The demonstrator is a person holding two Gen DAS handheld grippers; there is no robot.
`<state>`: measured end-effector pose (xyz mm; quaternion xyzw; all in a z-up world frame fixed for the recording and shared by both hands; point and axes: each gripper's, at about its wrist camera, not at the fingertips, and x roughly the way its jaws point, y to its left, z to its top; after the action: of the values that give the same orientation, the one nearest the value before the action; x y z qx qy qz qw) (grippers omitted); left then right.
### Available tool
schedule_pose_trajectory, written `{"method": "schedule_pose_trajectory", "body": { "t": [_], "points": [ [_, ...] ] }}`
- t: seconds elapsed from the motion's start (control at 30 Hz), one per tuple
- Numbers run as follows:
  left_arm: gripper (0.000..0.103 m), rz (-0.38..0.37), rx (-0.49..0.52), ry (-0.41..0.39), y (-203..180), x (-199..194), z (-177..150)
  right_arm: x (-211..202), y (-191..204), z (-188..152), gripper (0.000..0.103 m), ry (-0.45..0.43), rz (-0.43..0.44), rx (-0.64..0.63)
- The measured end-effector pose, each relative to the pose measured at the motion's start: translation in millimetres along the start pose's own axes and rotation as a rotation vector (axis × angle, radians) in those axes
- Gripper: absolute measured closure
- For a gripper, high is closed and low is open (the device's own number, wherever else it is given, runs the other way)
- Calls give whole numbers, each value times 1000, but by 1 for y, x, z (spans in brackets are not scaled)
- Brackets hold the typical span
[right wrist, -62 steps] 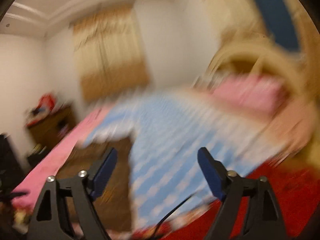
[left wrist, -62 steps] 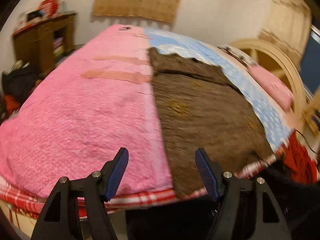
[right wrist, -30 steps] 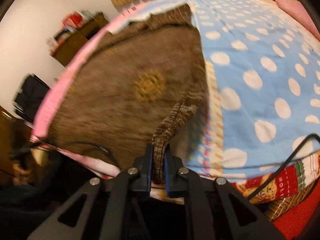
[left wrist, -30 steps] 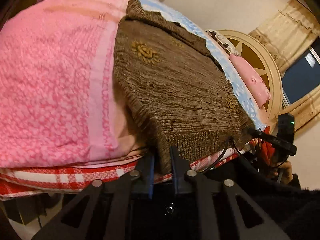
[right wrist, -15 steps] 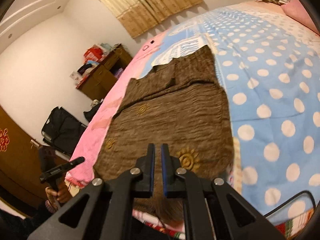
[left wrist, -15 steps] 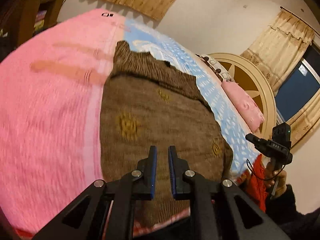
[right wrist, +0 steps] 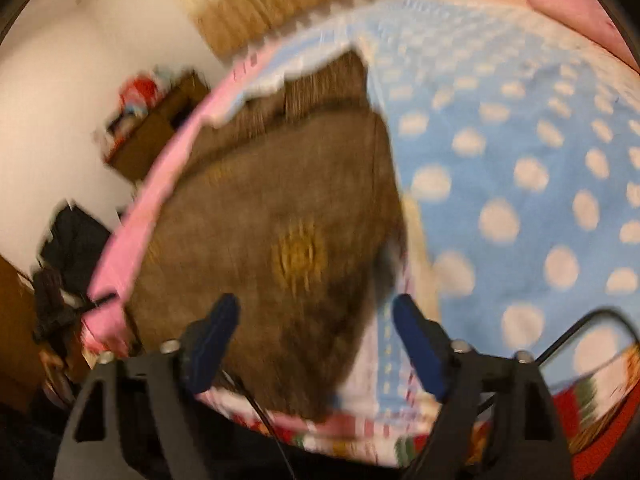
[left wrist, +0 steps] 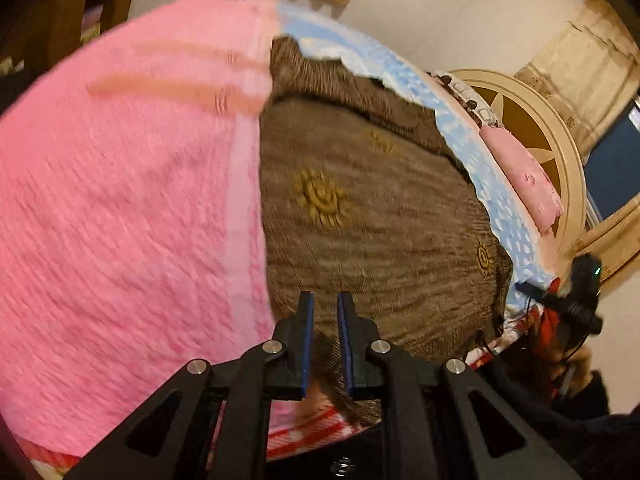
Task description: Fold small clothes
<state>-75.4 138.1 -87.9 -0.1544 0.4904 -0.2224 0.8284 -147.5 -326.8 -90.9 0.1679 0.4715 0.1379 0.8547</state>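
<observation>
Left wrist view: left gripper (left wrist: 324, 304) low at the near edge of the bed, jaws drawn close with only a narrow gap. Brown knit shows in that gap near the base of the fingers; cannot tell whether the pads actually pinch it. One brown sweater (left wrist: 372, 216) lies flat on the bed, its left edge along the seam between the pink blanket (left wrist: 120, 208) and the blue polka-dot blanket (left wrist: 492, 188). Three yellow sun motifs counted on the knit here. Seen only in this view: round cream headboard (left wrist: 560, 148) and one pink pillow (left wrist: 524, 176) at far right, with the other handheld unit near the bed's right corner.

Right wrist view (motion-blurred): right gripper (right wrist: 316, 320) with jaws spread wide, nothing between them, hovering over the near right corner of the brown sweater (right wrist: 264, 216). One sun motif is legible here. Seen only in this view: broad expanse of the blue polka-dot blanket (right wrist: 520, 160) to the right of the garment, a wooden cabinet (right wrist: 160, 120) with red clutter on top, and a black cable (right wrist: 576, 332) crossing the lower right. The pink blanket shows only as a thin strip on the left.

Count: grippers 2, sweaters 1, blankets 2.
</observation>
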Motion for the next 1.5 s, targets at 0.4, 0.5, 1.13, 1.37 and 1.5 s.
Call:
{"method": "schedule_pose_trajectory", "body": {
  "t": [0.4, 0.5, 1.13, 1.37, 1.5],
  "points": [
    [91, 175, 94, 88, -35, 33, -4, 54, 49, -12, 17, 119, -190, -149],
    [91, 164, 96, 91, -32, 31, -13, 46, 36, -11, 55, 119, -214, -135],
    [103, -101, -23, -18, -27, -1, 48, 3, -21, 65, 89, 23, 509, 310],
    [103, 46, 83, -161, -33, -12, 86, 42, -6, 135, 89, -37, 505, 323],
    [103, 38, 77, -169, -21, -5, 77, 82, -26, 166, 89, -81, 443, 389]
  ]
}}
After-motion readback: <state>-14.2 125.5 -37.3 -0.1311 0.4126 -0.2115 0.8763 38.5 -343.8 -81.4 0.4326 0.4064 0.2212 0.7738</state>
